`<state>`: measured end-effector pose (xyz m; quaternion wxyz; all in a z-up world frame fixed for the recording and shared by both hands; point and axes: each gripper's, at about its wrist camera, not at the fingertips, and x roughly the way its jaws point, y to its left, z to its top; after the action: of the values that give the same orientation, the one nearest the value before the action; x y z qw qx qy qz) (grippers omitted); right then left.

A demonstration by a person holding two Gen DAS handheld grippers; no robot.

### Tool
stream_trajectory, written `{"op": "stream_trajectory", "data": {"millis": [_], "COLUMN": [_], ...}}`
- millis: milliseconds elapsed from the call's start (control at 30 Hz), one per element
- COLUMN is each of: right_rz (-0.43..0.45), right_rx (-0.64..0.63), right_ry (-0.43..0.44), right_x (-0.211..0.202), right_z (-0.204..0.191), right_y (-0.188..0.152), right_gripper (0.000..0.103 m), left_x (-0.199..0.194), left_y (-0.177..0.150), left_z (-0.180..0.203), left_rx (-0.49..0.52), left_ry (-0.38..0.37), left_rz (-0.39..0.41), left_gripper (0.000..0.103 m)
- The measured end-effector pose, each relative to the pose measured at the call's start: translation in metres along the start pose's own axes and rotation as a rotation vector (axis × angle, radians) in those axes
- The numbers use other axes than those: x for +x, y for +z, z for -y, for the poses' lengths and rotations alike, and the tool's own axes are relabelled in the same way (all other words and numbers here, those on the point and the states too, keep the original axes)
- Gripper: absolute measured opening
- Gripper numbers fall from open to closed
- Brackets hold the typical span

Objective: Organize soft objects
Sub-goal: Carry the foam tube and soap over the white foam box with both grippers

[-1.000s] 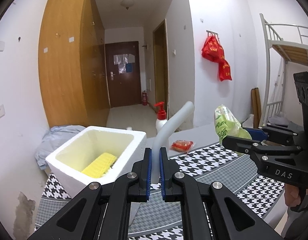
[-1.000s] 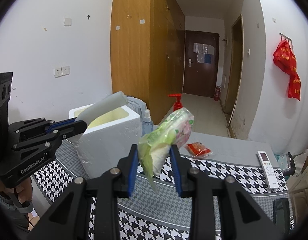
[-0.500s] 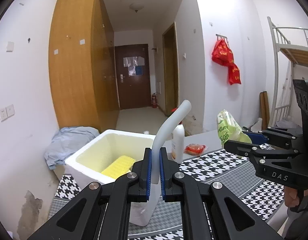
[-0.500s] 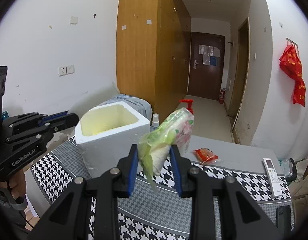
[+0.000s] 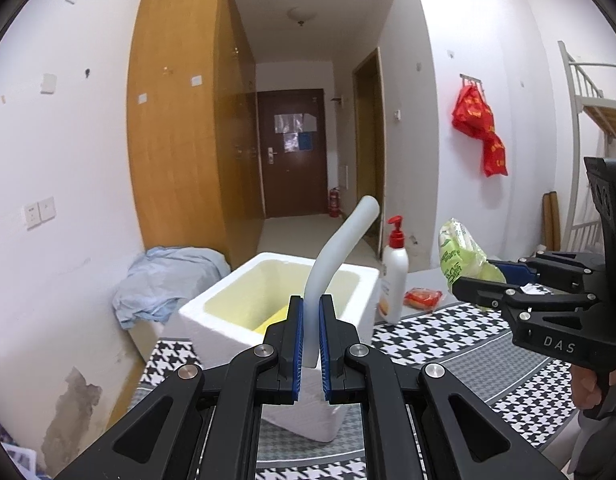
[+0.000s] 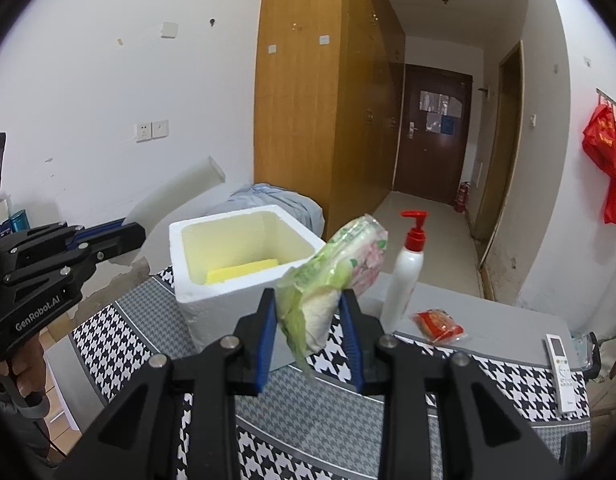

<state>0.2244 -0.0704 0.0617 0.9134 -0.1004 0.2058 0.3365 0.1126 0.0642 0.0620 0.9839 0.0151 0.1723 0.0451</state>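
Note:
My left gripper is shut on a white foam tube that curves up and to the right, held in the air in front of a white foam box. My right gripper is shut on a green and pink tissue pack, held above the houndstooth cloth just right of the foam box. A yellow sponge lies inside the box. The right gripper with the tissue pack shows at the right of the left wrist view. In the right wrist view the left gripper and the tube appear at the left.
A white pump bottle with a red top stands right of the box, a red snack packet lies beyond it, and a white remote rests at the table's right edge. A blue cloth heap sits behind the box by the wall.
Both grippers have drawn back from the box with their loads still held. The box now looks smaller and farther off in both views, and the pump bottle shows fully.

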Motion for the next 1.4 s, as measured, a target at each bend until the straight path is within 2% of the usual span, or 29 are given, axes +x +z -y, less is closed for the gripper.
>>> {"op": "stream_trajectory", "data": {"millis": [567, 1067, 1400], "right_rz": [-0.010, -0.034, -0.074], "right_rx": [-0.054, -0.097, -0.099], "right_ry": [0.085, 0.137, 0.147], "right_x": [0.023, 0.053, 0.078], "right_z": [-0.033, -0.055, -0.055], "right_y": [0.017, 0.032, 0.037], "right_gripper": [0.036, 0.036, 0.036], "left_x": [-0.018, -0.023, -0.018], "left_y": [-0.010, -0.016, -0.018], "left_z": [-0.037, -0.056, -0.062], "left_rx": [-0.059, -0.091, -0.109], "left_ry": [0.109, 0.164, 0.179], "left_rz": [-0.002, -0.010, -0.025], "left_gripper": [0.008, 0.008, 0.008]}}
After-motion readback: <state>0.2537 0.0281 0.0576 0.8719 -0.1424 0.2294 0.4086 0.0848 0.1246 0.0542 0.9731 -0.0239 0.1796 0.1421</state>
